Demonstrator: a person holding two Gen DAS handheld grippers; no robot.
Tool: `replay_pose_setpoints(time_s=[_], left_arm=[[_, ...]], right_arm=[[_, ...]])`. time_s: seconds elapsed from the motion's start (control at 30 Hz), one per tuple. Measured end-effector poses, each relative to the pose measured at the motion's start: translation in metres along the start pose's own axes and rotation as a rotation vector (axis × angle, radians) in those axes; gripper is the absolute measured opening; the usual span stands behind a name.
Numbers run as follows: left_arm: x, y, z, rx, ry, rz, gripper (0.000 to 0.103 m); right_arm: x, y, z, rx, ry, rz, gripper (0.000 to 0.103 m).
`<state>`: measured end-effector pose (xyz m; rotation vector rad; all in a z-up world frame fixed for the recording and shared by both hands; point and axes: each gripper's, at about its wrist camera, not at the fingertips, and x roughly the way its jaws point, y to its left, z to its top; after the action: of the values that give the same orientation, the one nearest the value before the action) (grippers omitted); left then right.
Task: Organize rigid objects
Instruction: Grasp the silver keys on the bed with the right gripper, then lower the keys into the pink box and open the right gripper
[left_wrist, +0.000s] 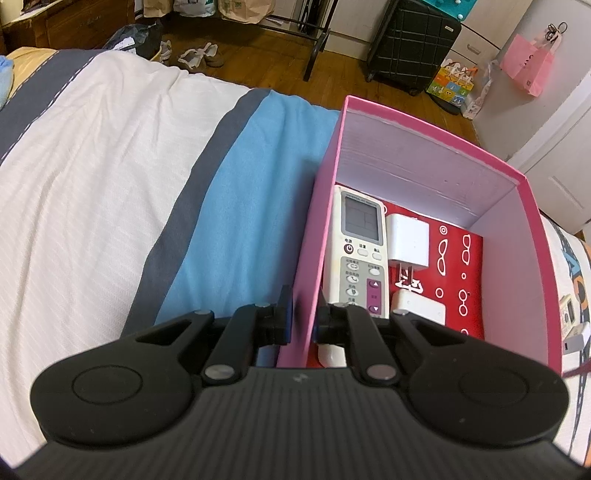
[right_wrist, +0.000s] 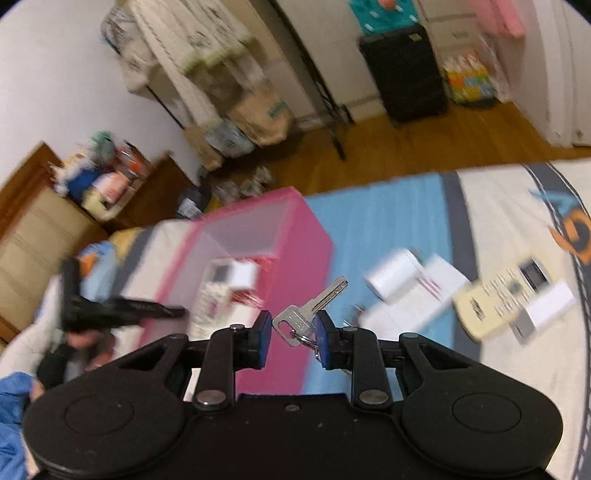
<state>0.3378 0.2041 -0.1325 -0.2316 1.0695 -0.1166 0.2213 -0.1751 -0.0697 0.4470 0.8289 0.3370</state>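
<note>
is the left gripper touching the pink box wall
Touching: the left wrist view shows the left gripper shut on the pink box wall, one pad each side.

A pink box (left_wrist: 436, 127) with pale lilac inner walls is seen on a bedspread (left_wrist: 110, 155) banded in white, dark grey and blue. Inside, a white remote (left_wrist: 356, 254) and white charger (left_wrist: 408, 240) are laid on a red card (left_wrist: 458, 266) printed with white spectacles. A silver key (right_wrist: 312, 306) is framed by blue pads (right_wrist: 264, 328).
</note>
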Motion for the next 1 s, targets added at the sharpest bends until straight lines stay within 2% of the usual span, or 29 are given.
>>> replay_pose_setpoints(time_s=[0.2,0.37,0.57,0.67,0.83,0.9,1.0], left_arm=[[0.000,0.000,0.000,-0.006,0.000,-0.009,0.009],[0.000,0.003,0.000,-0.011,0.002,-0.023,0.009],[0.000,0.006,0.000,-0.016,0.002,-0.030,0.009],[-0.001,0.007,0.000,-0.011,0.002,-0.031,0.009],[-0.001,0.008,-0.001,0.004,-0.003,-0.036,0.008],[-0.001,0.005,-0.001,0.019,-0.007,-0.026,0.008],[-0.001,0.004,-0.001,0.028,-0.010,-0.024,0.008]], right_arm=[[-0.002,0.051,0.030,-0.032,-0.044,0.144,0.030],[0.034,0.084,0.043,-0.079,-0.024,0.161,0.030],[0.096,0.098,0.049,-0.159,0.019,0.060,0.030],[0.122,0.099,0.052,-0.198,0.049,-0.045,0.030],[0.165,0.099,0.055,-0.234,0.138,-0.132,0.030],[0.174,0.098,0.049,-0.256,0.156,-0.146,0.031],[0.172,0.089,0.044,-0.205,0.152,-0.161,0.031]])
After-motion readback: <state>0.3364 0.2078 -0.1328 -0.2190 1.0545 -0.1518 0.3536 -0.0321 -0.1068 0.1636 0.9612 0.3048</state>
